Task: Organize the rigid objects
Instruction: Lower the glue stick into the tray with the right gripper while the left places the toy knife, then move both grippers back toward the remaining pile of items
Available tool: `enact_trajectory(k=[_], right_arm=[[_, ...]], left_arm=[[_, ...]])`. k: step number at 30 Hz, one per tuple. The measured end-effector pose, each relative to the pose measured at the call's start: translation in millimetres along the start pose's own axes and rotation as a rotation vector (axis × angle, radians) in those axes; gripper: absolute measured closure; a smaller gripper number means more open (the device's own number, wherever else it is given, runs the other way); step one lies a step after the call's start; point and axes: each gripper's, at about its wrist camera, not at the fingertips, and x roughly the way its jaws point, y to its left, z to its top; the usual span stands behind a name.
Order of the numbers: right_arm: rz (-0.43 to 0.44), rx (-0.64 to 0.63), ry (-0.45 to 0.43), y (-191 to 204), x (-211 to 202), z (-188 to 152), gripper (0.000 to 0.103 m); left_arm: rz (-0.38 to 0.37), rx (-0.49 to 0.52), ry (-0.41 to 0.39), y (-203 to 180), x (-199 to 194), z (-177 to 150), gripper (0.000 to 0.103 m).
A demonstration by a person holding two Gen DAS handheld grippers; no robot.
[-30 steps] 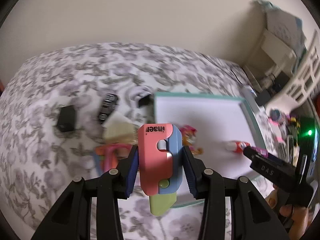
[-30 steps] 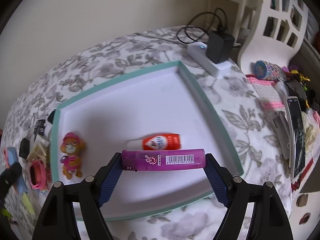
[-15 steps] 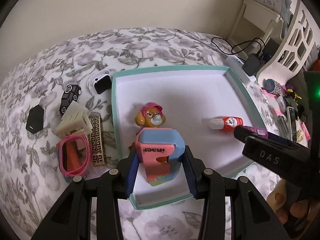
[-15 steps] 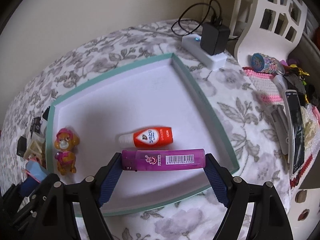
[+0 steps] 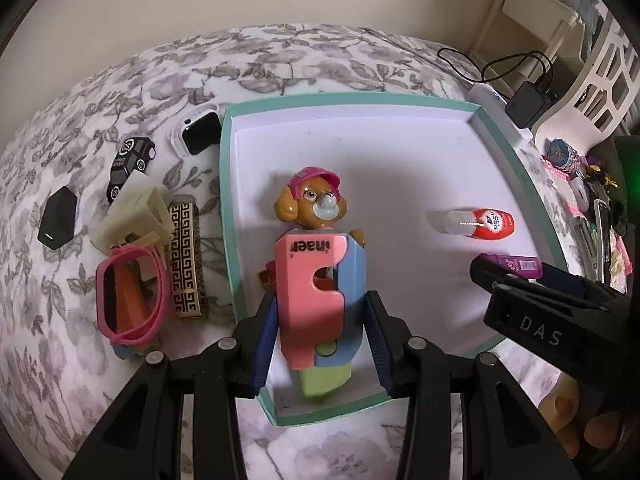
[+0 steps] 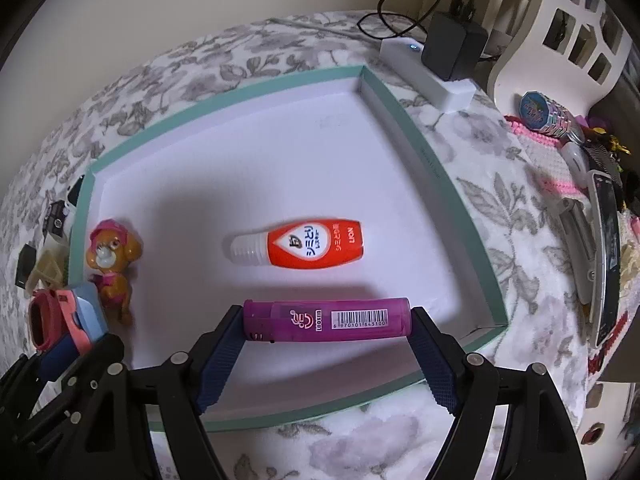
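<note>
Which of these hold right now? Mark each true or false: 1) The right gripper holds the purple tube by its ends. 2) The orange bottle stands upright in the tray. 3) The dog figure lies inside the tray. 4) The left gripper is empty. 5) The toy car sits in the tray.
1) True: the right gripper clamps the purple tube end to end.
2) False: the orange bottle lies on its side in the tray.
3) True: the dog figure is inside.
4) False: the left gripper holds a pink and blue toy.
5) False: the toy car sits on the floral cloth, outside.
</note>
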Motion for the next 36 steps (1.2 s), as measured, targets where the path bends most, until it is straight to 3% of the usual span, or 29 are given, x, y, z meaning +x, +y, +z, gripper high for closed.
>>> enact_trajectory(k=[10,13,17,22,24,27,32,36], right_arm=[[-0.005,-0.023,0.035,6,13,-5,0.02],[-0.003,-0.027,0.037,7,14,-5,0.019],[0.008,-0.023,0.006,7,4,-3,0.007],[0.022,-0.013,-0.037,7,-11,1,0.006],[0.036,-0.005,-0.054,6,-18,3,0.0],[0.049,-0.004,-0.091,7,-29,5,0.0],[0.068,-0.002,-0.143,11,-44,8,0.0],[0.072,-0.009,-0.154,15,-48,8,0.0]], left_arm=[[0.01,0.005,0.031,-1,7,-4,0.058],[0.016,0.004,0.031,0,7,-3,0.052],[0.007,-0.004,0.024,1,3,-1,0.044],[0.009,-0.003,-0.005,2,-7,2,0.042],[0.011,-0.008,-0.02,5,-13,5,0.042],[0.027,-0.027,-0.047,12,-22,8,0.035],[0.063,-0.078,-0.101,33,-37,12,0.033],[0.066,-0.135,-0.125,53,-43,14,0.021]])
